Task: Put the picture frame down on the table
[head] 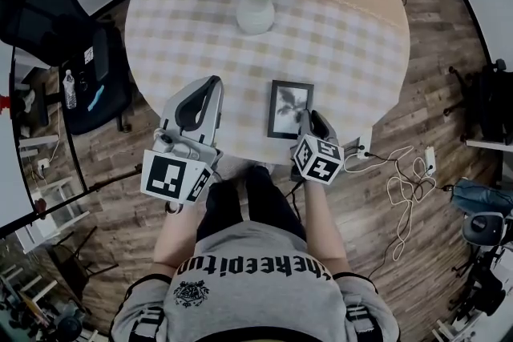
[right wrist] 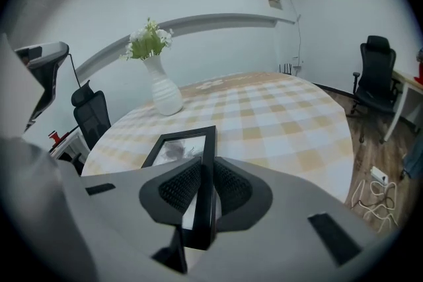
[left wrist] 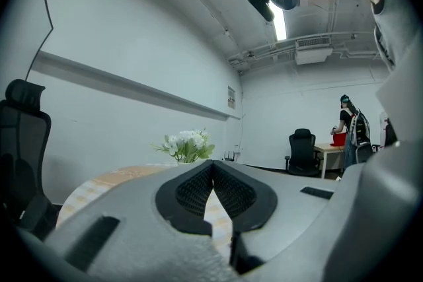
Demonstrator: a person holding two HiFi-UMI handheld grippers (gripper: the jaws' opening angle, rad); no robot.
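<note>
Soft, even indoor light, fairly bright, with muted colours. A ceiling lamp (left wrist: 280, 22) glares overhead in the left gripper view. Shadows on the table (head: 353, 36) are faint. All views bulge and darken toward the edges; the near jaws blur.

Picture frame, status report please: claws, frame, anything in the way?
Left claw shut, empty. Right claw shut on picture frame, right edge. Frame flat at the table near edge. Vase well clear beyond.

"thekeepit…" across the grey shirt (head: 258, 296)
</note>
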